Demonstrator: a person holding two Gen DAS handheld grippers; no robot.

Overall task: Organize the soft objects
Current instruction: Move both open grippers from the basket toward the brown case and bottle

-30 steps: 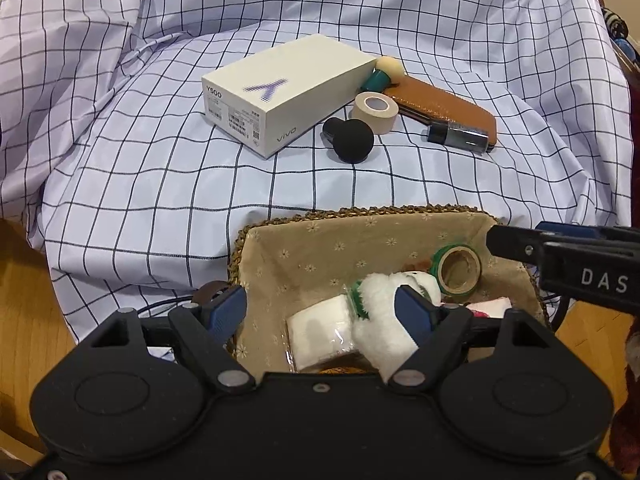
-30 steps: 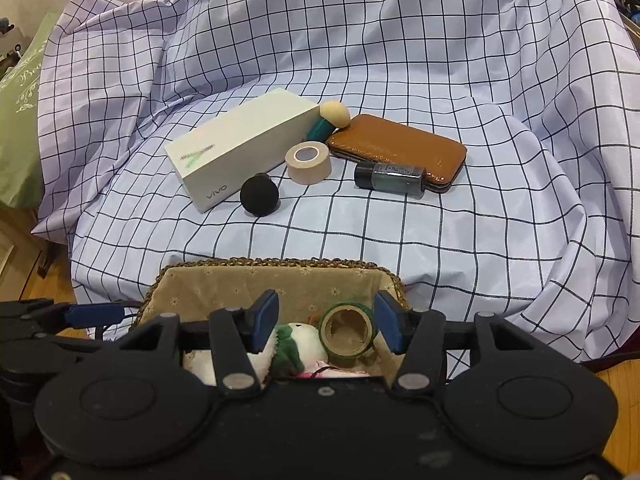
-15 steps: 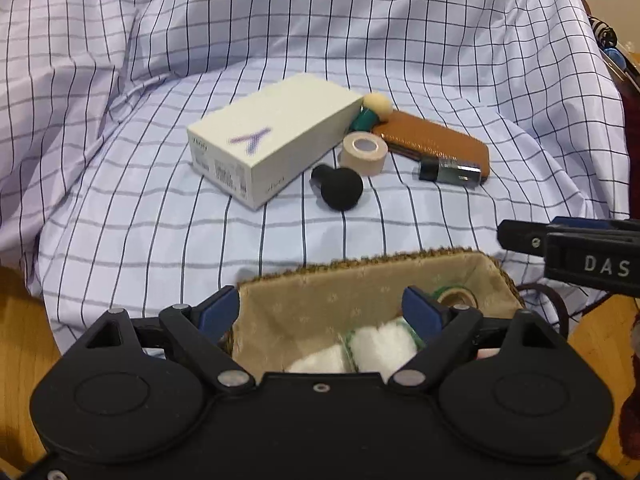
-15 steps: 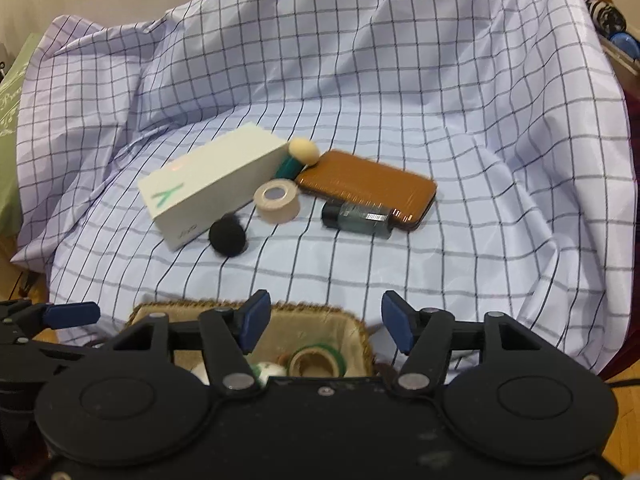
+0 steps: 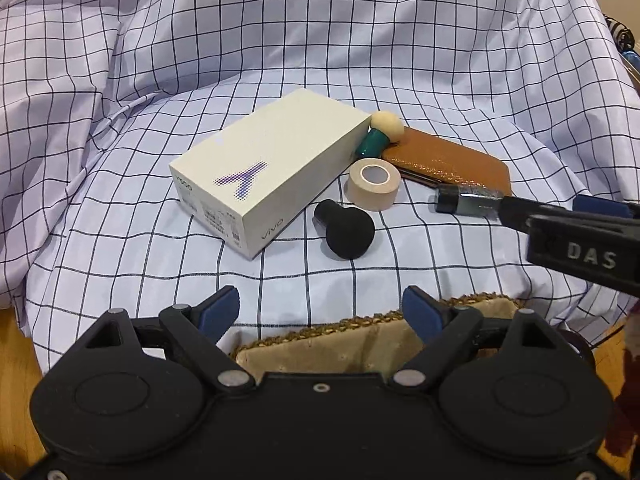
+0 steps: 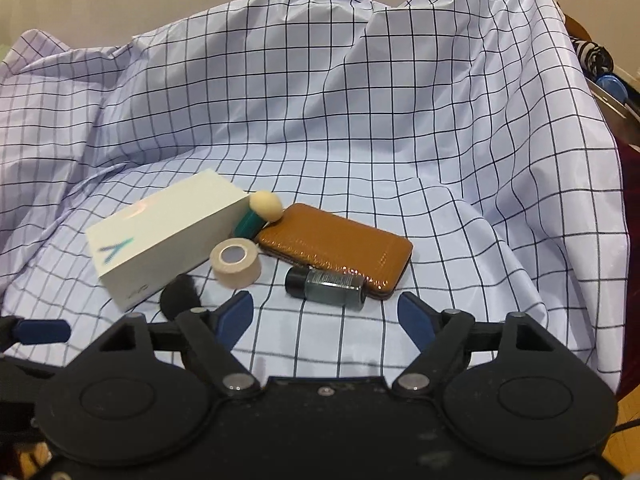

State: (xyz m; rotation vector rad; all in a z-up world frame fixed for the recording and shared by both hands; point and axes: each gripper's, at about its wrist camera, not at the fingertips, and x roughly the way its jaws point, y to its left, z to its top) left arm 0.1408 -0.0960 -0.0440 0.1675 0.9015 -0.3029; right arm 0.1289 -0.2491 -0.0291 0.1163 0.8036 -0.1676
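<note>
A black sponge puff lies on the checked cloth next to a white phone box. A cream puff with a green handle leans between the box and a brown leather case. A beige tape roll and a small glass bottle lie beside them. The woven basket shows only its far rim, under my left gripper, which is open and empty. My right gripper is open and empty, just short of the bottle; the black puff is at its left.
The checked cloth covers a seat and rises in folds at the back and right. Wooden floor shows at the lower left. Dark clutter sits at the far right edge. The right gripper's arm crosses the left wrist view at right.
Both grippers have risen and tilted up away from the basket. The basket's contents have dropped out of sight; the objects on the cloth look nearer. Both stay open.
</note>
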